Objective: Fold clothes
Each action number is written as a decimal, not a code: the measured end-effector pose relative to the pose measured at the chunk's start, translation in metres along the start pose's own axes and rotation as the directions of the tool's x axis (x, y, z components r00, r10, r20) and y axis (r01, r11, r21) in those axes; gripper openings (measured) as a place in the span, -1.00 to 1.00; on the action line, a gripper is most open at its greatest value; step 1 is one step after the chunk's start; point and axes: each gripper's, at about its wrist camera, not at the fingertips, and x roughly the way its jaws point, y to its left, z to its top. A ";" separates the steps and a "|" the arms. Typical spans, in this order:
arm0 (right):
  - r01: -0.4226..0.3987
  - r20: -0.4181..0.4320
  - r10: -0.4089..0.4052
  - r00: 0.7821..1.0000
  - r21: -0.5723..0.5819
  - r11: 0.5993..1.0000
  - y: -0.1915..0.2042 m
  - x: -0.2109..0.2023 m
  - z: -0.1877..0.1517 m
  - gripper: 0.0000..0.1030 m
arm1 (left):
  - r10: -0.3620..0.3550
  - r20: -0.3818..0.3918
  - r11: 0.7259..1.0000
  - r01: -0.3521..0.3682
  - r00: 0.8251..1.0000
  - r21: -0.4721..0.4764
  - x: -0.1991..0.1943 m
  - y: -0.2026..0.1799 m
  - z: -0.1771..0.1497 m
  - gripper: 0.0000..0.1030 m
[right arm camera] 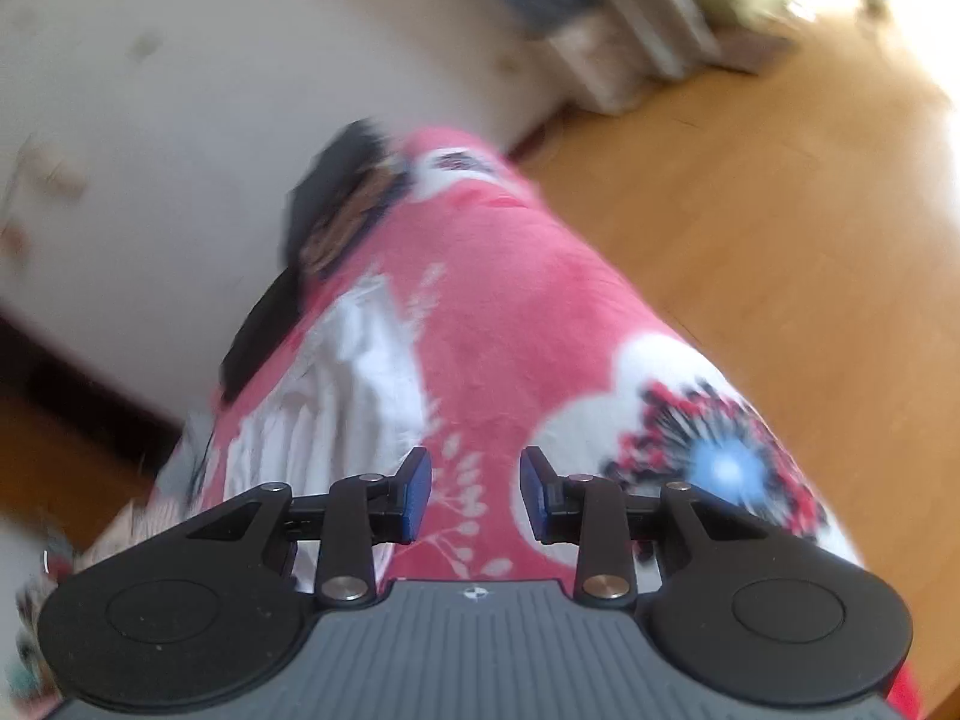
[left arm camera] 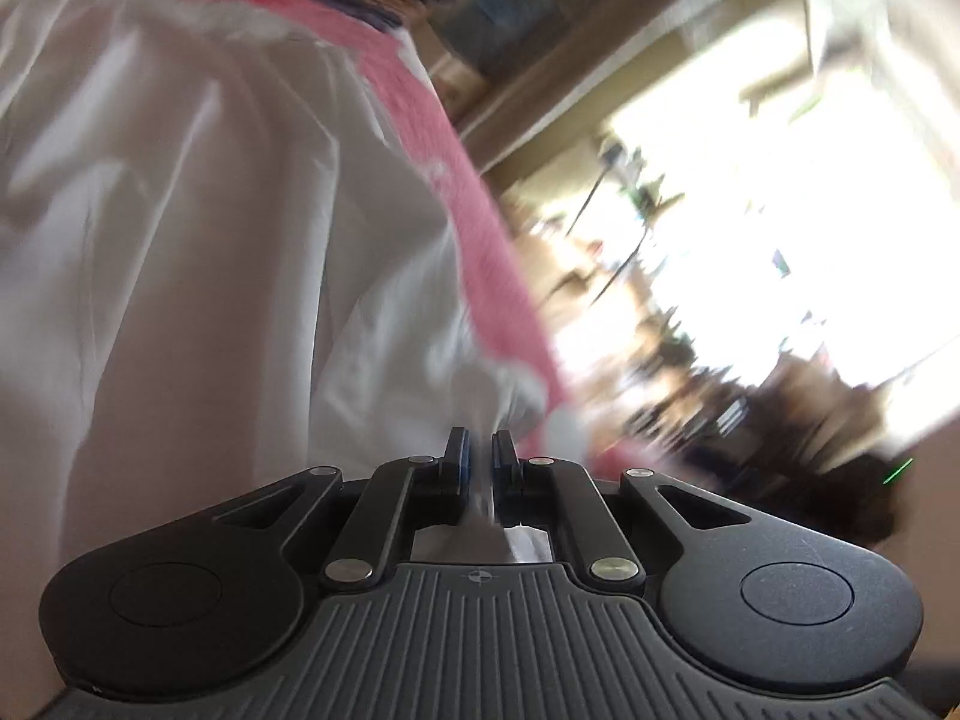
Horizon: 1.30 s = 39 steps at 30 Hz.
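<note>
A white garment fills the left of the left wrist view and lies on a pink flowered blanket. My left gripper is shut on a fold of this white cloth near the garment's edge. In the right wrist view the white garment lies crumpled to the left on the pink blanket. My right gripper hovers open over the blanket just right of the garment, with nothing between its fingers. A dark blurred shape sits at the garment's far end; what it is I cannot tell.
The blanket-covered surface ends to the right, where a wooden floor runs beside it. A white wall stands behind on the left. A bright window and blurred clutter lie beyond the blanket's edge.
</note>
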 end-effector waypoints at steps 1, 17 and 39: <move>-0.014 -0.040 0.013 0.999 -0.021 1.000 0.003 0.009 0.000 -0.31 | -0.029 0.019 0.998 0.030 0.999 -0.048 -0.005 0.007 0.002 -0.90; -0.001 -0.379 -0.029 0.925 -0.079 0.997 0.032 0.102 -0.040 -0.27 | 0.111 -0.128 0.879 -0.038 0.986 0.475 0.003 -0.051 -0.072 -0.17; -0.233 -0.286 0.235 0.929 0.041 0.972 0.045 0.099 -0.033 -0.98 | 0.257 -0.063 0.790 -0.172 0.964 0.588 0.032 -0.067 -0.081 -0.12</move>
